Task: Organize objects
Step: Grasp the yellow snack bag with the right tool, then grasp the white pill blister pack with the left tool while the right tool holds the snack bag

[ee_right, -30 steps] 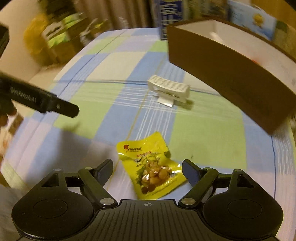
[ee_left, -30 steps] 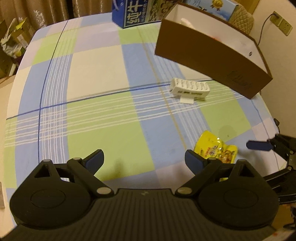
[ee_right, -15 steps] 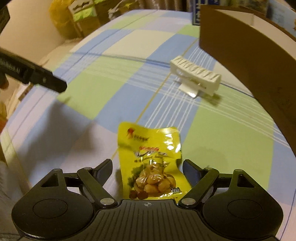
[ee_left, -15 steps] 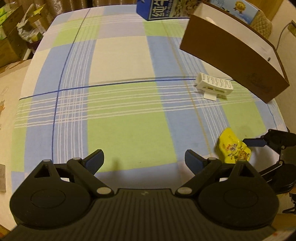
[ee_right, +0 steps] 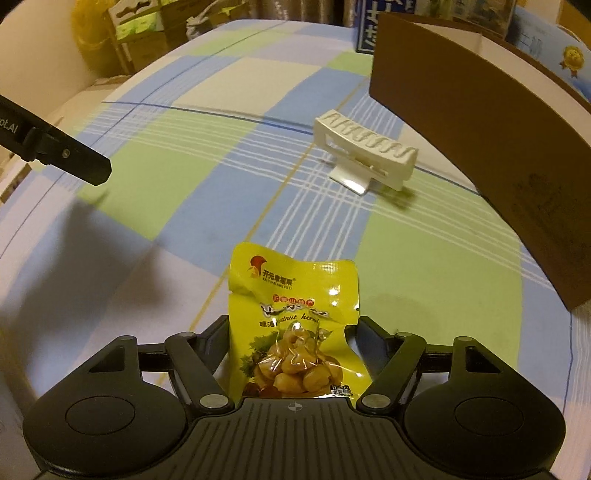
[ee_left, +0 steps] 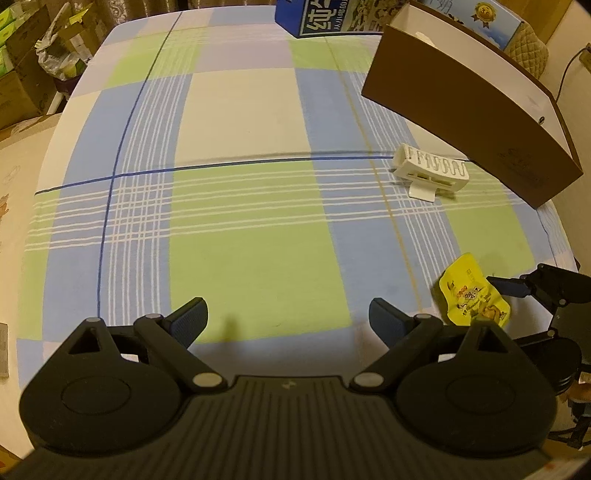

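Right gripper [ee_right: 291, 332] advanced; jaws now pinching yellow snack packet [ee_right: 293, 332] (chestnuts). Left gripper [ee_left: 288, 314] jaws wide, empty.

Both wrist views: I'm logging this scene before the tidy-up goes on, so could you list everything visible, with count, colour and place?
snack packet: one, yellow, between the right tongs' fingers, near table edge
slotted rack: one, white, on the cloth beside the brown box
brown box: one, brown outside, white inside, open top, far right of table
milk carton: one, blue with white characters, far edge of table
printed box: one, light blue with a gold badge, behind the brown box
tablecloth: one, blue, green and cream check, covers the table
cardboard boxes: several, brown and green, on the floor left of the table
left tongs: one, black with blue pads, open, over bare cloth
right tongs: one, black, closing around the packet
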A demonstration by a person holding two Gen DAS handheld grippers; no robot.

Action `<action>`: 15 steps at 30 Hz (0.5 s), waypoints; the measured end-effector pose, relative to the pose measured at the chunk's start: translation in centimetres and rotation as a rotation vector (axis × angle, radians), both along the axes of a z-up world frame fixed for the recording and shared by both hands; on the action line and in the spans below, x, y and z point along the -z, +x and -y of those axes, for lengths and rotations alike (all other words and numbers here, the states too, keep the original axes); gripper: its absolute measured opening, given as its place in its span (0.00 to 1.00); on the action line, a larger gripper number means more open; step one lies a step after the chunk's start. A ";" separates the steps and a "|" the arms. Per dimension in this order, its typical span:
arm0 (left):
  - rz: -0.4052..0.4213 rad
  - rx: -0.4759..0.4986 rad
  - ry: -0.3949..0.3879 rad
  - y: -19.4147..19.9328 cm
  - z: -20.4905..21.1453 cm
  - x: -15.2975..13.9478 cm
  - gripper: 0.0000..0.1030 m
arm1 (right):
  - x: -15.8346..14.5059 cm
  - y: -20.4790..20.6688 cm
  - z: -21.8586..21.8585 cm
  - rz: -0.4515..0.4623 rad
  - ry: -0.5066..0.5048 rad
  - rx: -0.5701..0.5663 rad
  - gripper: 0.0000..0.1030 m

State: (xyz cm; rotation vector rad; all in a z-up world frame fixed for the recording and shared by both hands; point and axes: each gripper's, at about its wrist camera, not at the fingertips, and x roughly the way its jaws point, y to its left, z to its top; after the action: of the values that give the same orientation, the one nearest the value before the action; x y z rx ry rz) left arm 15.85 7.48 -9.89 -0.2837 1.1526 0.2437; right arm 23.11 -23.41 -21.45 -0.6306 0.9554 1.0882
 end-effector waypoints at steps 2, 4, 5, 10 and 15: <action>0.002 0.009 0.000 0.3 0.3 0.0 0.89 | 0.0 0.1 0.2 0.003 -0.002 0.013 0.67; 0.004 0.019 -0.001 0.7 0.7 0.1 0.89 | -0.1 0.2 0.4 0.004 -0.008 0.034 0.67; 0.006 0.024 -0.001 0.8 0.8 0.1 0.89 | -0.1 0.4 0.6 0.003 -0.009 0.045 0.67; 0.021 0.058 0.005 1.9 1.8 0.2 0.89 | -0.5 1.1 2.1 0.006 -0.013 0.101 0.66; 0.044 0.116 0.027 3.3 3.2 0.4 0.89 | -0.7 2.4 3.9 0.010 -0.014 0.160 0.67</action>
State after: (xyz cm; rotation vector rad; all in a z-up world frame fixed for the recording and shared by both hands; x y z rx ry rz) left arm 19.17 4.27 -10.29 -0.1966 1.1169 0.1497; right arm 25.55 -27.33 -20.72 -0.5603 0.9885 0.9369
